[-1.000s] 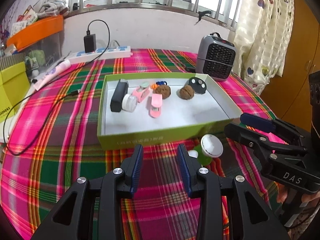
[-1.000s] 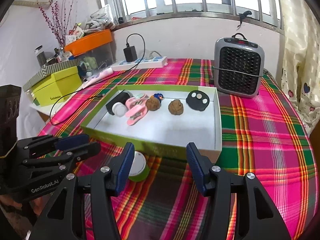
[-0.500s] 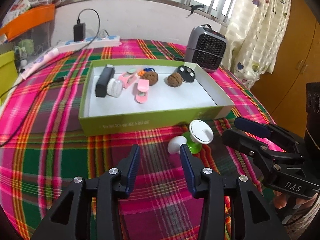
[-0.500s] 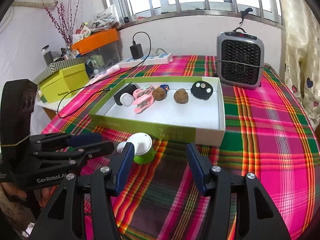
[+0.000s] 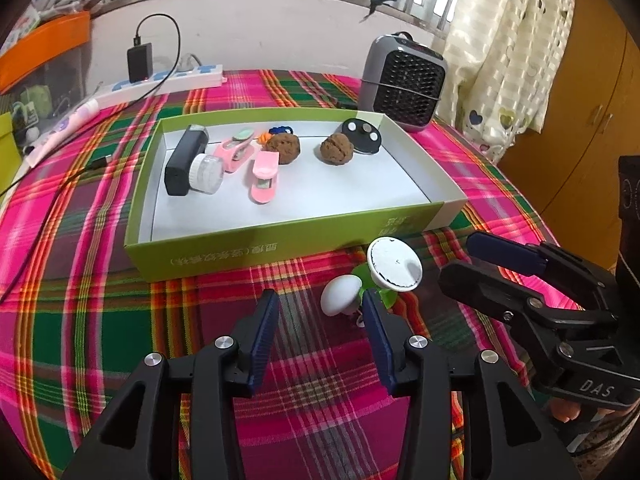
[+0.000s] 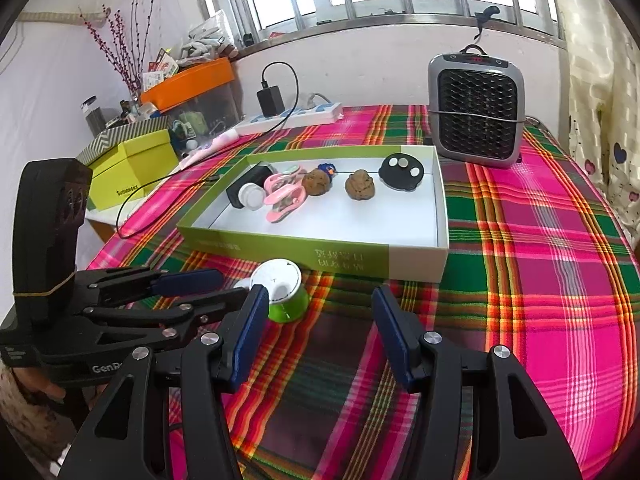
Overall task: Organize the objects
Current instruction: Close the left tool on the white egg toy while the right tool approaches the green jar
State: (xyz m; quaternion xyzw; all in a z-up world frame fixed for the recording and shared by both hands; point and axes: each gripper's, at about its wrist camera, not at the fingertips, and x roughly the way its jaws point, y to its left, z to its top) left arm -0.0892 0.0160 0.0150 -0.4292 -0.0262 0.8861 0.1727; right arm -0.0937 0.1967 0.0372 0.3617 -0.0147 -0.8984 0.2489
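Pink and green checked cloth (image 6: 540,240) covers the table under a barred window. Straight ahead of both grippers sits a green box (image 5: 256,248) with a white floor. Inside it, at the far left, a black block (image 5: 185,160) lies next to a small clear jar (image 5: 206,172). Beside those are two pink clips (image 5: 256,168). Next come two brown walnuts (image 5: 337,149), with a tiny blue and orange thing behind the left one. A black round thing with silver dots (image 5: 362,136) leans in the far right corner.

Outside the box, just in front of its near wall, a green and white toy (image 5: 394,270) sits on the cloth. It has a big white round top and a smaller white knob.

The left gripper (image 5: 320,320) is spread wide and holds nothing. The toy is just ahead of its right finger. The right gripper (image 6: 318,320) is spread wide too, with empty fingers. The toy sits just by its left finger.

A gray heater (image 6: 476,108) stands behind the box.
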